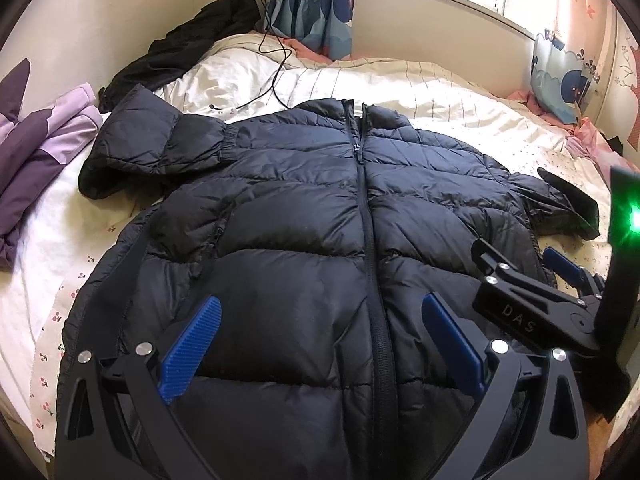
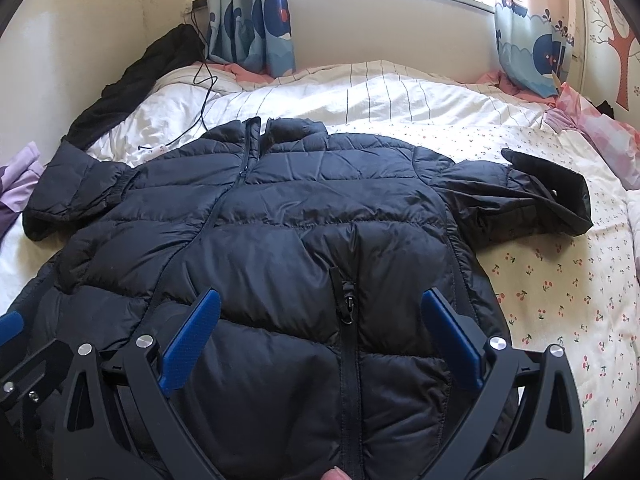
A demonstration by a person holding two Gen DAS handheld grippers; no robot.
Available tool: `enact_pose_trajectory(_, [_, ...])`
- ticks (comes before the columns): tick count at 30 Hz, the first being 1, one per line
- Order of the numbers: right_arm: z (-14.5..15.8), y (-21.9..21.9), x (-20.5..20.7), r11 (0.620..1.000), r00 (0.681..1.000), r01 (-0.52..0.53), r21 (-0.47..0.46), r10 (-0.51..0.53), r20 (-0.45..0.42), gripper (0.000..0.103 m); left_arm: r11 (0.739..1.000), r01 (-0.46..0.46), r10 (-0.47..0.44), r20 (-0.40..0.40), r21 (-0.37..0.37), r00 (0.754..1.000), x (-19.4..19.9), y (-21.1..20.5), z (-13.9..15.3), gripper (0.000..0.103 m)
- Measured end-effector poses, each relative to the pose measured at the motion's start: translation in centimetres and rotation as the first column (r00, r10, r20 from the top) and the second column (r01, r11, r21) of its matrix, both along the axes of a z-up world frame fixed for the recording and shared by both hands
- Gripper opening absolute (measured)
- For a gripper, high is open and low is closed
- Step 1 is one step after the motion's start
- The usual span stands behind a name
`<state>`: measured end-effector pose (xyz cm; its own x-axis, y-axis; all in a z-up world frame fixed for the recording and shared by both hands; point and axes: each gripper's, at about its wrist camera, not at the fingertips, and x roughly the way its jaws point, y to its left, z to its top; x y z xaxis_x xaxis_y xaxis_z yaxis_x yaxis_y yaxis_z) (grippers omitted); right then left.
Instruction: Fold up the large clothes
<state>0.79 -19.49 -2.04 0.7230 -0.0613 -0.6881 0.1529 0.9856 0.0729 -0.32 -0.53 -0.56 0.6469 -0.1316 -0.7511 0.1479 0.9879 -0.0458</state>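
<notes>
A black puffer jacket (image 1: 304, 216) (image 2: 280, 240) lies front up and zipped on the bed, collar pointing away from me. Its left sleeve (image 1: 152, 148) (image 2: 76, 192) is bent inward at the cuff; its right sleeve (image 1: 560, 204) (image 2: 532, 196) stretches out to the right. My left gripper (image 1: 320, 320) hovers open over the jacket's lower front, astride the zipper. My right gripper (image 2: 320, 316) is open above the hem by a pocket zipper pull (image 2: 347, 308). The right gripper (image 1: 520, 280) also shows at the right edge of the left wrist view. Nothing sits between either pair of fingers.
The bed (image 2: 540, 300) has a cherry-print sheet and a striped white duvet (image 2: 380, 92). A purple garment (image 1: 44, 160) lies left, a black garment (image 1: 192, 44) and a charging cable (image 1: 276, 60) at the head. Curtains (image 2: 256, 16), a window and pink bedding (image 2: 592, 128) lie beyond.
</notes>
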Motion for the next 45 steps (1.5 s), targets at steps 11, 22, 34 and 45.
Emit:
enact_pose_trajectory(11, [0.0, 0.4, 0.0, 1.0, 1.0, -0.024, 0.004, 0.024, 0.0, 0.097, 0.997, -0.014, 0.012, -0.028, -0.077, 1.0, 0.3, 0.6, -0.1, 0.097])
enact_pose_trajectory(22, [-0.4, 0.6, -0.1, 0.999, 0.999, -0.041, 0.009, 0.041, -0.013, 0.097, 0.998, -0.017, 0.015, -0.033, -0.053, 0.999, 0.5, 0.1, -0.4, 0.097])
enact_pose_trajectory(34, [-1.8, 0.5, 0.2, 0.999, 0.998, -0.049, 0.006, 0.049, -0.049, 0.097, 0.999, -0.005, 0.004, -0.042, -0.043, 0.999, 0.6, -0.4, -0.8, 0.097])
enact_pose_trajectory(45, [-0.5, -2.5, -0.3, 0.999, 1.0, -0.018, 0.03, 0.018, -0.021, 0.097, 0.997, -0.022, 0.017, -0.07, -0.068, 0.997, 1.4, -0.3, -1.3, 0.097])
